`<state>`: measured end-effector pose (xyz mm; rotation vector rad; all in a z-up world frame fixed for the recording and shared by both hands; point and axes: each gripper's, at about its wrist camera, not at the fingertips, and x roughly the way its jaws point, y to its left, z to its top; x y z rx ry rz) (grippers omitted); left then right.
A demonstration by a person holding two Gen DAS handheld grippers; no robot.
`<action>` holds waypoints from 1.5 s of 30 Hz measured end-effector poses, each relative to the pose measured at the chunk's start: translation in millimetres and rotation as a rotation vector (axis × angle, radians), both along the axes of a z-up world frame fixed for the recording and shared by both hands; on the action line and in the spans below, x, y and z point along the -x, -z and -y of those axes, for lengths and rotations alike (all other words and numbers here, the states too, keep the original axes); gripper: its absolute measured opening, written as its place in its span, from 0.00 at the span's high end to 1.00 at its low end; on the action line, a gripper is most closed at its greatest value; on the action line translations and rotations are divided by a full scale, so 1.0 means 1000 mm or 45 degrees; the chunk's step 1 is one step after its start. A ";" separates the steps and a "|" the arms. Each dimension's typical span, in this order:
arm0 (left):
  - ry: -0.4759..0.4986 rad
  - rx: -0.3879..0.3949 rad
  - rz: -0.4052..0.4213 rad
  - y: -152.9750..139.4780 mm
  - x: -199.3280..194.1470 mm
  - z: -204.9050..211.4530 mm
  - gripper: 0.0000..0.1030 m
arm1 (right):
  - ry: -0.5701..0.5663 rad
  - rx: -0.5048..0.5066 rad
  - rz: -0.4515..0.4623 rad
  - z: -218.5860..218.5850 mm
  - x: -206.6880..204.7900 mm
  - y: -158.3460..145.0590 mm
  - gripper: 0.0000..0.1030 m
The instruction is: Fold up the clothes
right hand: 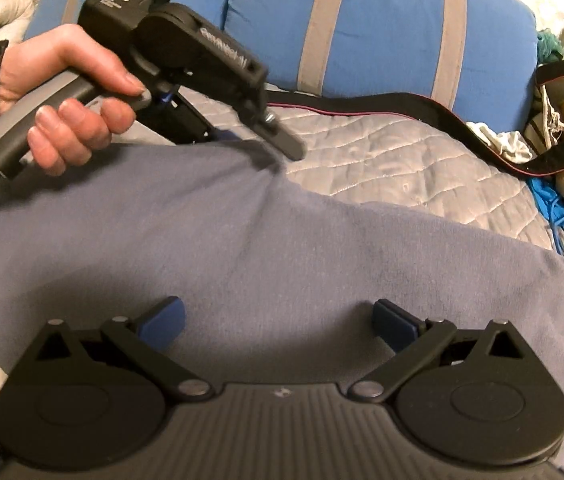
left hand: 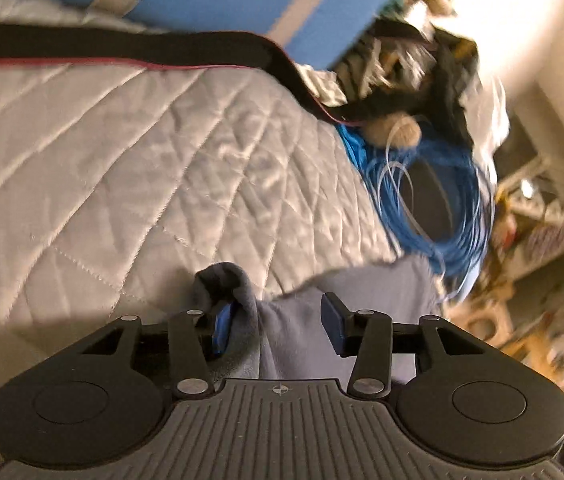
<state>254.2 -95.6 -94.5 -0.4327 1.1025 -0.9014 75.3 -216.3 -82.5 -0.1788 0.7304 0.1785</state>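
A: How far along does the folding look?

B: Early, I'd say. The grey-blue garment (right hand: 265,248) fills the middle and lower part of the right wrist view, spread over the quilted bedcover (right hand: 402,160) in one broad layer. I see no neat folded edges, so most of the folding looks left to do.

A: And the grippers?

B: The left gripper (left hand: 277,326) sits at the bottom centre of its own view with its fingers apart. A bunched edge of the garment drapes over the left-hand finger (left hand: 221,328), but nothing is pinched. In the right wrist view it is in the upper left, held by the left hand (right hand: 61,100), its tip at the garment's far edge.

A: The right one?

B: The right gripper (right hand: 277,320), at the bottom centre, has its fingers spread wide above the cloth, holding nothing.

A: Any containers?

B: None I can make out. The striped blue cushion (right hand: 362,20) runs along the top, a black strap (right hand: 422,108) lies below it, and a coil of blue cable (left hand: 442,200) sits at the right of the left wrist view. The clutter beyond is too blurred to name.
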 end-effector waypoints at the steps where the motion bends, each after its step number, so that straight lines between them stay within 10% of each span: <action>1: -0.022 -0.005 -0.009 0.001 -0.001 -0.002 0.80 | 0.000 -0.002 -0.003 0.000 0.000 0.000 0.00; 3: -0.068 -0.007 -0.016 -0.001 -0.001 -0.008 0.96 | 0.004 -0.008 -0.014 0.002 0.000 0.001 0.00; 18: -0.182 -0.076 0.044 -0.020 0.000 -0.029 0.97 | -0.011 -0.013 -0.053 0.008 0.006 -0.004 0.00; 22: -0.110 -0.127 0.227 -0.041 0.022 -0.023 0.97 | -0.041 -0.036 -0.041 0.013 0.009 -0.007 0.00; 35: 0.296 -0.485 1.282 -0.086 0.173 0.017 0.96 | -0.160 0.055 0.301 0.011 0.033 -0.031 0.00; 45: 0.362 -0.451 1.241 -0.072 0.192 0.012 0.95 | -0.224 0.173 0.251 0.012 0.031 -0.023 0.00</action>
